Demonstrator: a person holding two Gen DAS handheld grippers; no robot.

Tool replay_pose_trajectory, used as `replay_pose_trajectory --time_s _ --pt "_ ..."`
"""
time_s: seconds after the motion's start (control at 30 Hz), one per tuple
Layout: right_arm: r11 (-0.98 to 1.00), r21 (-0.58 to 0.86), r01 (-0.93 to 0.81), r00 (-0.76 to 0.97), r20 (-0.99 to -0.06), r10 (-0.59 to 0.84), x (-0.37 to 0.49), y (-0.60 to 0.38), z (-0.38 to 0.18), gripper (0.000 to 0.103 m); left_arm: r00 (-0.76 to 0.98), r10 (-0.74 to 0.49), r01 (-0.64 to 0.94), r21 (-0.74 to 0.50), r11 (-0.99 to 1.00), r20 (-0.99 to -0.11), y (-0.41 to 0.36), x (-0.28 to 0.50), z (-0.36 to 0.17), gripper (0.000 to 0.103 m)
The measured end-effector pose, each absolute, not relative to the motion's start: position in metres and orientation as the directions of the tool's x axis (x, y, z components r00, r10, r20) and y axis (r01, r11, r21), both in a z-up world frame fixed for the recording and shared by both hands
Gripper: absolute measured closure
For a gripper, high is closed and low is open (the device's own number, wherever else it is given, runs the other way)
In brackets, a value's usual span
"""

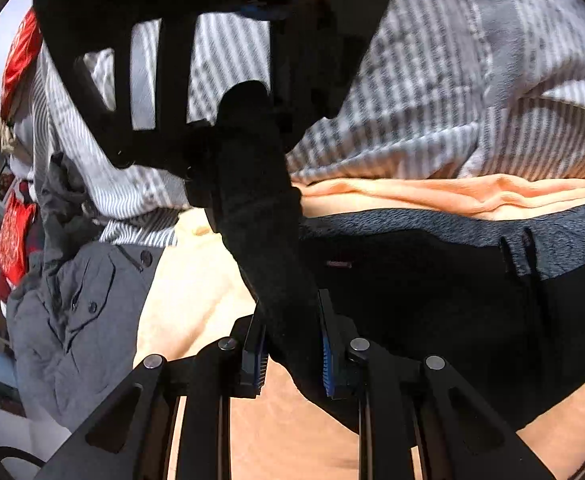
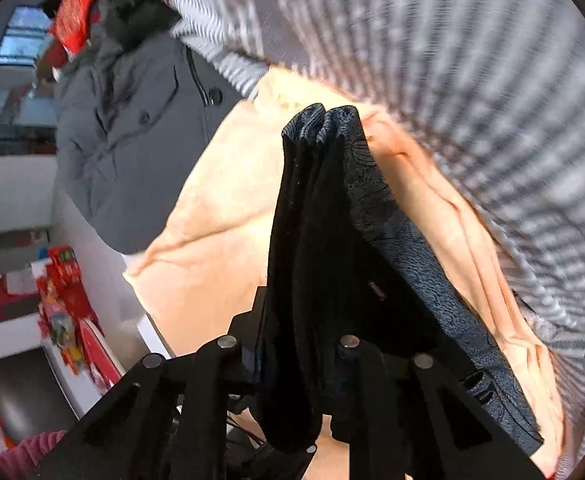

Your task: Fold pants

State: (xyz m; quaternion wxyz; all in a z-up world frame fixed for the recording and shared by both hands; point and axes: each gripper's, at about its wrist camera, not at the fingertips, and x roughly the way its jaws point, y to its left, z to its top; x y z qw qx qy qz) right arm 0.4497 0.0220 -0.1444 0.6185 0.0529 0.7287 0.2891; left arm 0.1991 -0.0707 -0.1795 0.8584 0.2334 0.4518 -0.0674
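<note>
The black pants [image 1: 412,292] with a dark grey patterned waistband lie partly on a peach sheet [image 1: 196,292]. My left gripper [image 1: 294,344] is shut on a bunched fold of the black cloth, which rises between its fingers. My right gripper [image 1: 144,80] shows above in the left wrist view, gripping the same strip of cloth. In the right wrist view my right gripper [image 2: 300,360] is shut on the gathered pants [image 2: 320,220], lifted off the peach sheet [image 2: 212,240], with the waistband edge hanging to the right.
A grey jacket [image 1: 76,320] lies at the left on the bed; it also shows in the right wrist view [image 2: 132,140]. A grey-and-white striped blanket [image 1: 452,80] lies behind. Red decorations [image 2: 64,292] and furniture stand at the left.
</note>
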Motion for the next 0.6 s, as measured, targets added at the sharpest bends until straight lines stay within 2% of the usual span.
replay_pose_trajectory --time_s 0.37,0.6 --pt "0.708 0.702 -0.079 0.058 -0.706 0.706 0.387 -0.125 -0.092 0.085 0.621 -0.048 0.489 0.339 0.804 -0.782 -0.136 0.159 -0.128 0.081" --pt "0.633 0.773 0.032 0.254 -0.619 0.743 0.319 -0.226 -0.079 0.085 0.568 -0.151 0.646 0.324 0.691 -0.809 -0.206 0.122 -0.11 0.081"
